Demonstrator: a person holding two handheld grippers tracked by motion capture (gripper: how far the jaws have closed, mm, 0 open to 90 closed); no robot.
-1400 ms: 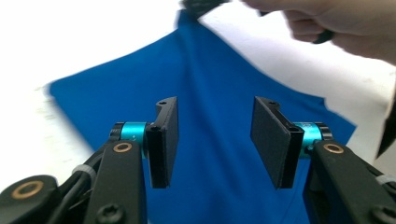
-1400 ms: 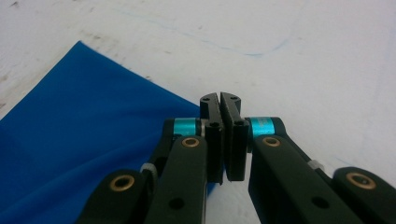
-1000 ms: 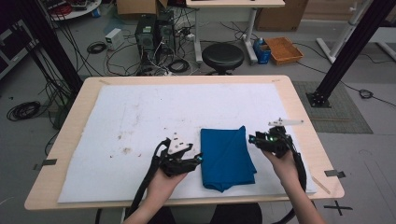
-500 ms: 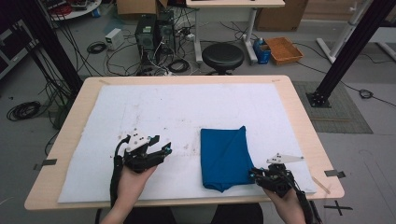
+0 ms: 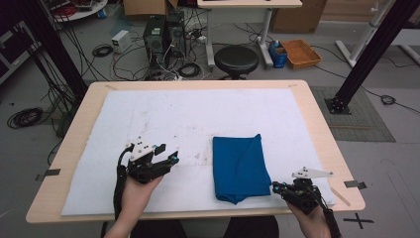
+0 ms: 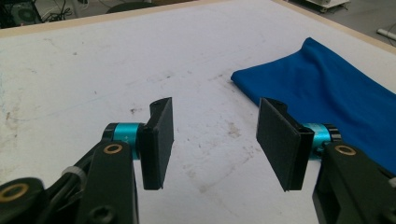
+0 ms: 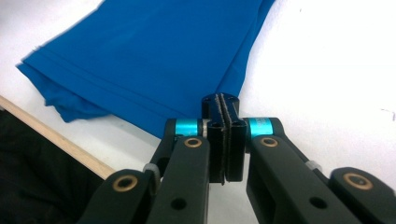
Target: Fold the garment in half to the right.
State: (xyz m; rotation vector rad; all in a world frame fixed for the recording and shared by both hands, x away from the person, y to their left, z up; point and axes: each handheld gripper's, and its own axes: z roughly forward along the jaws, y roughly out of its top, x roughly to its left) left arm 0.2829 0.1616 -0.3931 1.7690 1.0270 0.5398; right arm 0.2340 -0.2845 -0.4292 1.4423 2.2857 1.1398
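A blue folded cloth [image 5: 240, 166] lies flat on the white mat [image 5: 198, 114], right of centre near the front. My left gripper [image 5: 167, 153] hovers open over bare mat to the cloth's left; in the left gripper view its pads [image 6: 159, 137] stand wide apart with nothing between them, and the cloth [image 6: 336, 93] lies off to the right. My right gripper [image 5: 274, 189] sits at the cloth's near right corner. Its jaws have just been closing, and the pads [image 7: 223, 140] now meet with no cloth [image 7: 154, 56] seen between them, tips at the cloth's edge.
The mat covers most of a wooden table [image 5: 317, 129] and carries small brown stains [image 5: 200, 158]. On the floor beyond the far edge stand a black stool [image 5: 236, 59], computer towers [image 5: 163, 37], cables and an orange crate [image 5: 299, 52]. A black frame post [image 5: 364, 54] rises at the right.
The left gripper moved left, away from the cloth. The right gripper came down to the front beside the cloth's near right corner, and its jaws closed.
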